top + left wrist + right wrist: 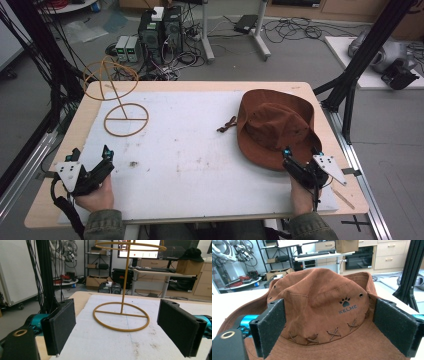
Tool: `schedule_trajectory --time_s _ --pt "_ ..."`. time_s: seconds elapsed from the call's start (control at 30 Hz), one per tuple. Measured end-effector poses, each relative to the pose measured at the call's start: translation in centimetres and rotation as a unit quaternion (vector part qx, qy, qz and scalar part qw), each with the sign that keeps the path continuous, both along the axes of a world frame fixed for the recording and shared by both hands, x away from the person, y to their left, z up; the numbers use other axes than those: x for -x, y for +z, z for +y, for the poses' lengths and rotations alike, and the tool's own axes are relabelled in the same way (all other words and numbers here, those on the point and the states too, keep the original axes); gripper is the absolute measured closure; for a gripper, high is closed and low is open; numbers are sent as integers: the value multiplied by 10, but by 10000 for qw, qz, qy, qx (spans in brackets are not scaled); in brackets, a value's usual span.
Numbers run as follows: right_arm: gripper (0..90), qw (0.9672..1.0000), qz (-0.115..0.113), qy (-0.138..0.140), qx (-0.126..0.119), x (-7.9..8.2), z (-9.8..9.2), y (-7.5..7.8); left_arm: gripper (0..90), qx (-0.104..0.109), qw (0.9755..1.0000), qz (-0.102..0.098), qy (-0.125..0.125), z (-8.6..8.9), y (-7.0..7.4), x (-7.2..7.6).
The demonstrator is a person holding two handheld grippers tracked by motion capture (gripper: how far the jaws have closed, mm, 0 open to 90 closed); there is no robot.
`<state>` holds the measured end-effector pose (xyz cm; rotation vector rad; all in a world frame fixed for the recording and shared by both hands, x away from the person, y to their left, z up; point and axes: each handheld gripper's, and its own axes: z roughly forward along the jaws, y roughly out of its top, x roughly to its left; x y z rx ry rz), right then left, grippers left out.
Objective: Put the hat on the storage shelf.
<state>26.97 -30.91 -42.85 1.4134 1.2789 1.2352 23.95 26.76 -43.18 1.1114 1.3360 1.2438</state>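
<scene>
High view: I see the brown hat (275,127) resting on the white mat (200,160) at the table's right side, with my right gripper (302,159) at the hat's near brim, jaws spread wide and gripping nothing. Well to the left of the hat, my left gripper (90,157) is likewise wide open and empty, facing the gold wire stand (117,97).

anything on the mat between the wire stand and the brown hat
Mostly bare white mat in the high view. Only the hat's dark cord end lies there, close to its brim, well apart from the wire stand.
</scene>
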Motion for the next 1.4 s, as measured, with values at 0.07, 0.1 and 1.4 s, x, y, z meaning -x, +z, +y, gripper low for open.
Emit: schedule_trajectory --time_s 0.07,0.1,1.4 --pt "107 10000 -9 3 1 0 0 0 156 -1 10000 -17 -6 0 0 0" --pt "107 10000 -3 5 -4 0 0 0 156 0 10000 -22 -2 0 0 0" --pt "107 9983 -31 377 447 -30 44 20 156 38 10000 -23 21 3 0 -2"
